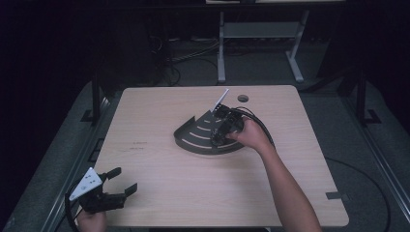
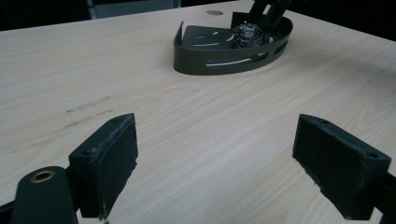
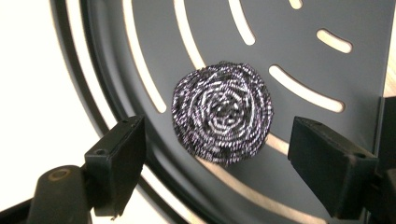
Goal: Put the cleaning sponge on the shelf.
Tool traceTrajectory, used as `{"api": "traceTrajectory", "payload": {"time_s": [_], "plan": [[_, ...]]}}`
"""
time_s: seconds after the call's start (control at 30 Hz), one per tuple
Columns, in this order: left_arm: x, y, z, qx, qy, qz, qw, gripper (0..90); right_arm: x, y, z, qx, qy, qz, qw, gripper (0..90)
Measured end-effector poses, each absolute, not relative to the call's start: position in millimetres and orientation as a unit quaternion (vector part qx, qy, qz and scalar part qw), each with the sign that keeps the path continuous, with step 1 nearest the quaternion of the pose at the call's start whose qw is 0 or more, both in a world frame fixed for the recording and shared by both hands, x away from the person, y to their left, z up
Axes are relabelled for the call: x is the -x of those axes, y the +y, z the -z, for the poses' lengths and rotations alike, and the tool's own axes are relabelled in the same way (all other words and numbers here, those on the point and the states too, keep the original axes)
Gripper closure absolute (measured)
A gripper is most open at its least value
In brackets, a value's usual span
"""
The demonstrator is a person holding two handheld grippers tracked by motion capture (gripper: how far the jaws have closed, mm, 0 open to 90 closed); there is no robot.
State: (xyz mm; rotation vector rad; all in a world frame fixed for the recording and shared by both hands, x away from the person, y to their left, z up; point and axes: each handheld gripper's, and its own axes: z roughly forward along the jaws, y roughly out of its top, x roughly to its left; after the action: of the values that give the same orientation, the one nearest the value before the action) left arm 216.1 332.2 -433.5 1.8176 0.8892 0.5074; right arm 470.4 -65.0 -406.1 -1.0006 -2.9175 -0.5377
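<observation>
High view first: the pale wood-grain tabletop [image 1: 159, 193] carries a dark grey, fan-shaped metal tray with curved slots [image 1: 193, 135] near its middle, and the right tongs [image 1: 223, 129] hover over the tray's right part, pointing down into it. The left tongs [image 1: 121, 186] sit at the near left corner of the tabletop, well apart from the tray, their jaws spread with nothing between them, as the left gripper view confirms.

Right gripper view looks straight down on a round, coiled steel-wool scouring pad [image 3: 222, 112] lying flat on the tray floor [image 3: 327, 51]. The pad sits between the two black jaws but touches neither: both stand off from its sides, spread and pinching nothing. The pad is round, so it has no long axis to line up with.

Judging from this, the pad lies directly below the right tongs, which are much the nearer pair; any coming move on the pad belongs to them.
</observation>
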Motion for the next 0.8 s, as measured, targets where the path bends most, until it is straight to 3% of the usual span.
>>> {"api": "traceTrajectory", "payload": {"time_s": [0.8], "plan": [[-215, 328, 434, -0.759, 0.364, -0.208, 0.499, 13.3, -436, -104, 390, 0.321, -0.925, 0.201, 0.000, 19.2]]}}
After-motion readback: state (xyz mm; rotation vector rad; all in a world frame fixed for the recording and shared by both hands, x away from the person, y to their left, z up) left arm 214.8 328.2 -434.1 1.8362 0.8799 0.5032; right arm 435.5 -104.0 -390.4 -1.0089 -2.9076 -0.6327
